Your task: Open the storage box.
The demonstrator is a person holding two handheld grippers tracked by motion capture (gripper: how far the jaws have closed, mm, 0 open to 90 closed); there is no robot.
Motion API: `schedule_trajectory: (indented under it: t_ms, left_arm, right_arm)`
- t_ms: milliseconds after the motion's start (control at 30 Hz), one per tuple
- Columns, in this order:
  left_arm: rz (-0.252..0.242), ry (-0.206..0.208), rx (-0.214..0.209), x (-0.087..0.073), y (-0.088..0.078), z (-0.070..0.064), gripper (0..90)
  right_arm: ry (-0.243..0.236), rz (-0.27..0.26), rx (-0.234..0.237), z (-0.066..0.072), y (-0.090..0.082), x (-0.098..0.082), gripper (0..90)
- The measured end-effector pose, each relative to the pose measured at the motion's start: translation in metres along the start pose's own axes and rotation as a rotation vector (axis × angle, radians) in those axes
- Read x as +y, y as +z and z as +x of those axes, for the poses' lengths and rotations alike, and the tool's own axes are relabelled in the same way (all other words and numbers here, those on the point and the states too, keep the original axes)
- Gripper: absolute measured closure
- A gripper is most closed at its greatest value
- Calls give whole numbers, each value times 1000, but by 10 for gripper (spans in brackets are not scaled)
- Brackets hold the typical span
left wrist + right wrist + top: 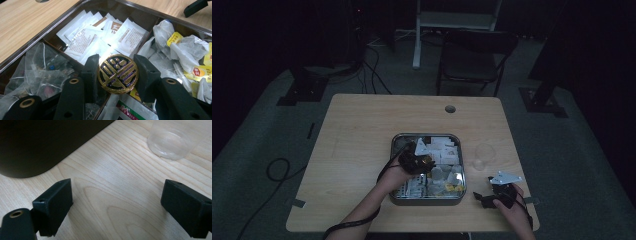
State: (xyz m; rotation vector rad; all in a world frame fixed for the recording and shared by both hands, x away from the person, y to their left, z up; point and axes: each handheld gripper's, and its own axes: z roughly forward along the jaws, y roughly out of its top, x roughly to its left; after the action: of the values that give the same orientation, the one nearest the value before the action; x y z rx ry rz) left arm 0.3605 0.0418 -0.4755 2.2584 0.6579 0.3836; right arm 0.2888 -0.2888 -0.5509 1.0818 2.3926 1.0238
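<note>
The left gripper (117,75) hangs over the compartment tray (395,200) with its fingers (90,75) pressed against both edges of a round gold-and-black knob (118,74), so the knob sits squarely between them, gripped from either side. Beyond the fingertips lies a heap of white sachets (100,37) in the far compartment. Off the outer side of the left-hand finger is a compartment of clear-wrapped tea bags (37,67), and off the outer side of the other finger are white tea bags with yellow tags (180,45). Below the knob, between the finger bases, a packet with green and red print (125,110) shows. In the high view this gripper (416,161) sits over the middle of the tray on the wooden counter (352,145). The right gripper (117,202) rests low over bare counter beside the tray, its fingers (53,202) spread wide with nothing between them. Ahead of the fingertips, toward the right-hand one, stands a clear plastic cup (170,142); ahead of the left-hand finger is the dark rounded corner of the tray (37,150). In the high view this gripper (492,192) lies near the counter's near edge, the cup (484,152) just beyond it.
</note>
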Motion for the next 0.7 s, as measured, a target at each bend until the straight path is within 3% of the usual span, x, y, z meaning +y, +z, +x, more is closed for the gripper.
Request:
schedule_trajectory:
  t_ms: [367, 600, 700]
  left_arm:
    - [5, -9, 13, 2, -1, -1, 598]
    - [31, -7, 5, 6, -4, 0, 599]
    - [14, -18, -12, 7, -9, 2, 599]
  right_arm:
    - [0, 0, 0, 0, 0, 0, 100]
    - [1, 1, 1, 0, 0, 0, 99]
    - [2, 1, 1, 0, 0, 0, 99]
